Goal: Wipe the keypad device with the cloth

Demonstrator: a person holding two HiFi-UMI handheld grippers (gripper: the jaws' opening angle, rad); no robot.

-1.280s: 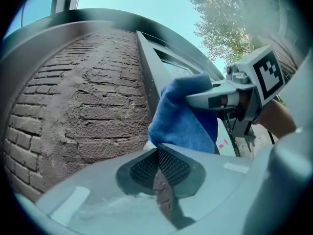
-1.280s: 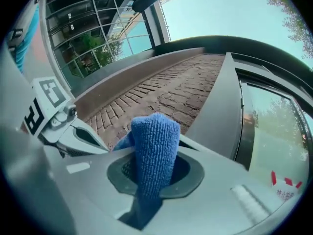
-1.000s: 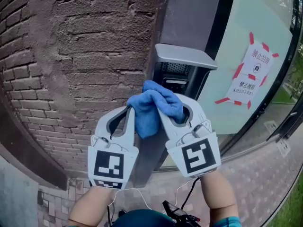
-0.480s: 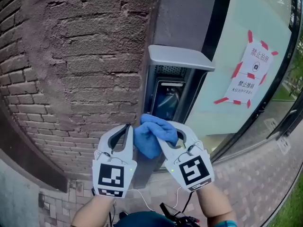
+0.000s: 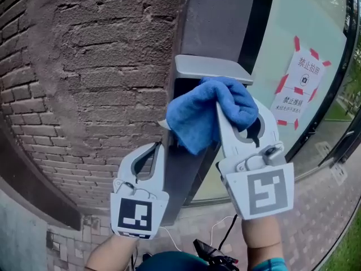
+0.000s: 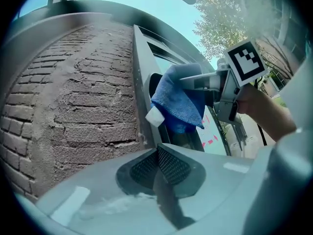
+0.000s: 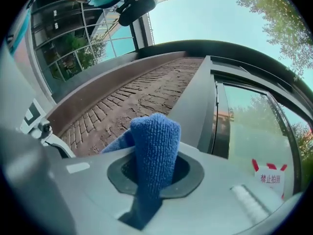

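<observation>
Blue cloth (image 5: 208, 109) is bunched in the right tool (image 5: 237, 107), whose jaws are closed on it. A fold stands up between them in the right gripper view, and the rest hangs down and to the left. The right tool is held high, jaws pointing up at the wall. Its marker cube faces the head camera and the right forearm (image 5: 262, 236) runs straight up from the bottom edge.

The cloth lies against the front of the keypad device (image 5: 179, 100), just under its grey hood (image 5: 211, 69) and covering most of its face — a small white tag (image 6: 154, 115) sticks out at the cloth's lower left edge.

The left tool (image 5: 153, 150) sits lower, beside the dark metal post (image 5: 217, 21) below the device. Its jaws are pressed together with nothing between them, and it is clear of the cloth.

Rough brick wall (image 5: 96, 78) fills the left; a glass pane with a taped paper notice (image 5: 302, 89) is on the right.
</observation>
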